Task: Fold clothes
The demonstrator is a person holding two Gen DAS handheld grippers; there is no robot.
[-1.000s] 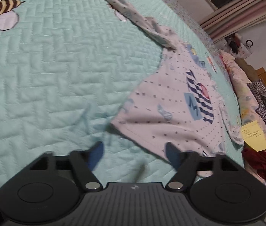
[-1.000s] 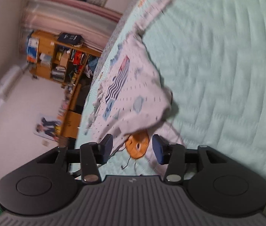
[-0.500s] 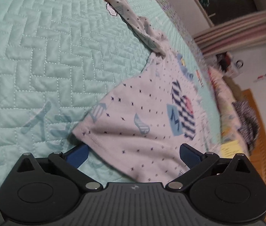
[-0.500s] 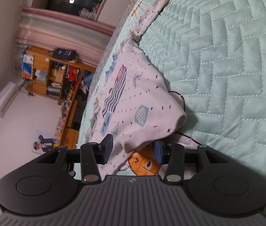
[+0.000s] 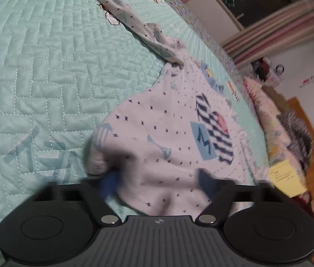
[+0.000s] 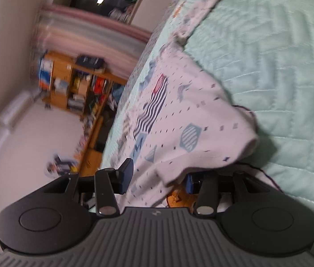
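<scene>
One shirt (image 5: 179, 120) on the quilt (image 5: 45, 71): left gripper (image 5: 157, 182) closing around its hem, right gripper (image 6: 159, 175) astride it, grip unclear; shelves (image 6: 77, 84) only rightward.

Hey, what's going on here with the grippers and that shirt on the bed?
A person with a gripper in each hand is starting to fold a white patterned shirt lying on a mint quilt. The left gripper is closing on the shirt's hem, with cloth bunched between its fingers. The right gripper has another part of the hem between its half-open fingers; whether they pinch it is unclear. The shirt is not yet folded.
</scene>
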